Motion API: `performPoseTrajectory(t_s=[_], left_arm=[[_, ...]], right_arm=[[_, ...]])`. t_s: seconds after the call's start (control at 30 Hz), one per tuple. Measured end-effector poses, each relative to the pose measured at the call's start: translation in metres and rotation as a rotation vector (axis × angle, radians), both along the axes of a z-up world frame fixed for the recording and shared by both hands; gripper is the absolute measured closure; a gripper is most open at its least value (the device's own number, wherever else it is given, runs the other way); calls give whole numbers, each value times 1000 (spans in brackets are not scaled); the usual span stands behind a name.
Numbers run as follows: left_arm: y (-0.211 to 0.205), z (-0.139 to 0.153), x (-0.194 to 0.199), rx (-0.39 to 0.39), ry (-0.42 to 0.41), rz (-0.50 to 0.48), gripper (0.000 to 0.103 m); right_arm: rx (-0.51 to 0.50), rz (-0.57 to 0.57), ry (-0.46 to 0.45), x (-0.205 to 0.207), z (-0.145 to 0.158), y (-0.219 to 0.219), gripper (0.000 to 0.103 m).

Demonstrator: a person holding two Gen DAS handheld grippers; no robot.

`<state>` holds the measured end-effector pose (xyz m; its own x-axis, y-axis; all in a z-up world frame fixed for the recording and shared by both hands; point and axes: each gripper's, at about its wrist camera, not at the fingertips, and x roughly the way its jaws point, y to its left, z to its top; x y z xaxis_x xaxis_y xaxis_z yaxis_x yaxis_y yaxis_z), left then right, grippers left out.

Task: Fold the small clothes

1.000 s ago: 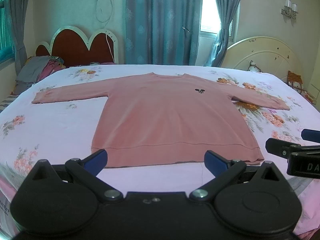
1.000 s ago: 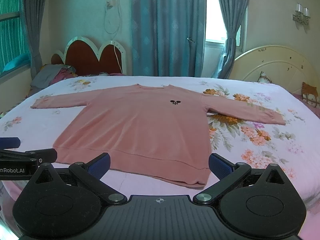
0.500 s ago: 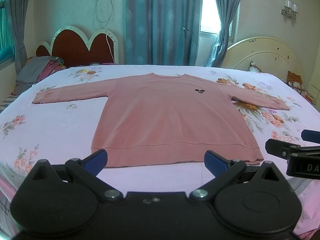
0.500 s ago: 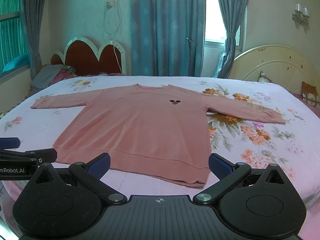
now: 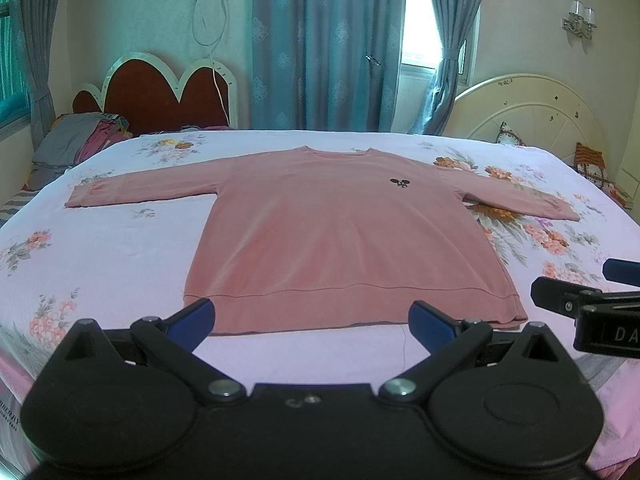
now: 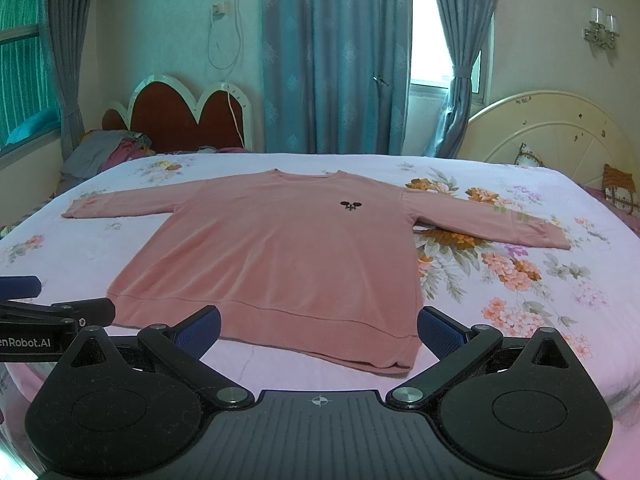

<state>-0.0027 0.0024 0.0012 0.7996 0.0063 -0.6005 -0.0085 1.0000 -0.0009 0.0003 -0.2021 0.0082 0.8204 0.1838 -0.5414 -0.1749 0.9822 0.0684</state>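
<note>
Spread flat on the floral bed [image 5: 100, 248]: a pink sweater [image 5: 344, 236], front up, sleeves out to both sides, hem nearest. Risk, as a guess: pinching bedsheet along with the hem, or dragging soft knit into wrinkles, skewing the fold. Left tongs [image 5: 311, 318] released, spread wide, grasping nothing, poised just short of the hem. Right tongs [image 6: 319, 330] likewise wide apart and empty.

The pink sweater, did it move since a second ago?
No. The pink sweater lies flat in the same spot on the flowered bedsheet; its hem sits the same against the sheet's flowers in both views.
</note>
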Motion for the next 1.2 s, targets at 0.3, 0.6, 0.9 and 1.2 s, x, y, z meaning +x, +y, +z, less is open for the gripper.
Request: performPoseTrajectory(t_s=[0.3, 0.6, 0.9, 1.2], left_arm=[[0, 0, -1, 1, -1, -1, 0], [-1, 0, -2, 4, 0, -4, 0], [0, 1, -1, 3, 1, -2, 0], [1, 0, -1, 2, 3, 0, 0]], right_arm=[[-3, 2, -3, -1, 1, 2, 0], [-3, 2, -4, -1, 1, 2, 0], [-6, 5, -6, -3, 3, 2, 0], [-6, 4, -6, -4, 2, 3, 0]])
